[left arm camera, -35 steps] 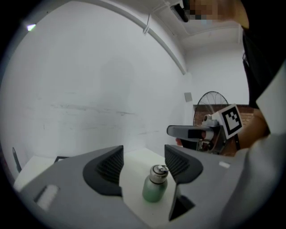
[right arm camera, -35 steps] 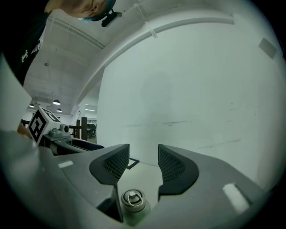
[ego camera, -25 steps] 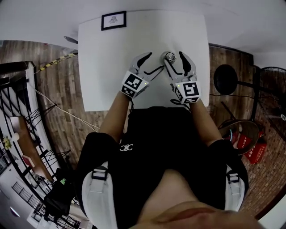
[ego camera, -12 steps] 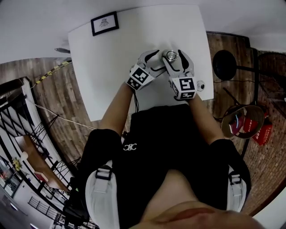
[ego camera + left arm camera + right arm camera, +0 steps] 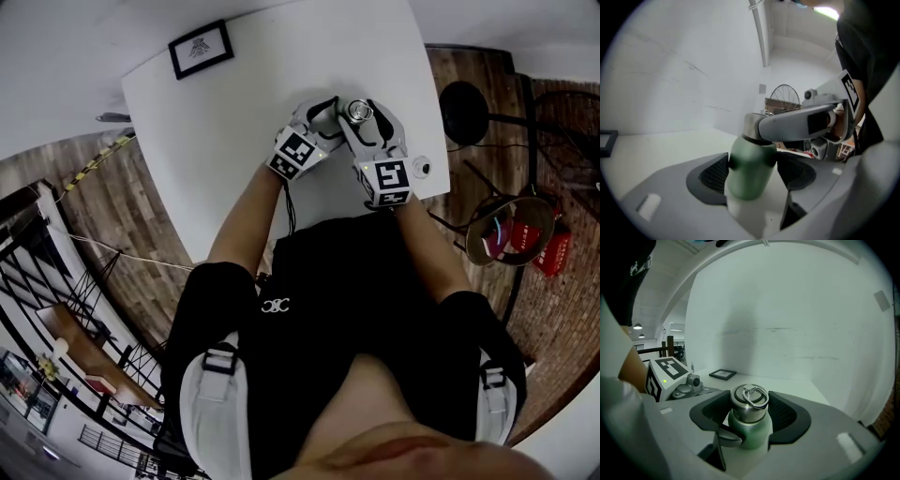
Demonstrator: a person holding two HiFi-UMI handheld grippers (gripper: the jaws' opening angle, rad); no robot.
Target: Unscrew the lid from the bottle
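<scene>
Both jaws wide: left gripper [image 5: 328,116] clamps green bottle [image 5: 750,169]; right gripper [image 5: 365,112] closing on steel lid [image 5: 749,405].

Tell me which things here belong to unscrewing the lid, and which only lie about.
Job: green metal bottle; its steel lid with a ring; left gripper, jaws on the bottle's body; right gripper, jaws closing on the lid.
Lying about: black picture frame on the white table; red canister beyond the table.

White table [image 5: 234,122] on wood-plank floor [image 5: 122,206] (black-framed picture [image 5: 202,49] at its corner), white walls [image 5: 787,310]
</scene>
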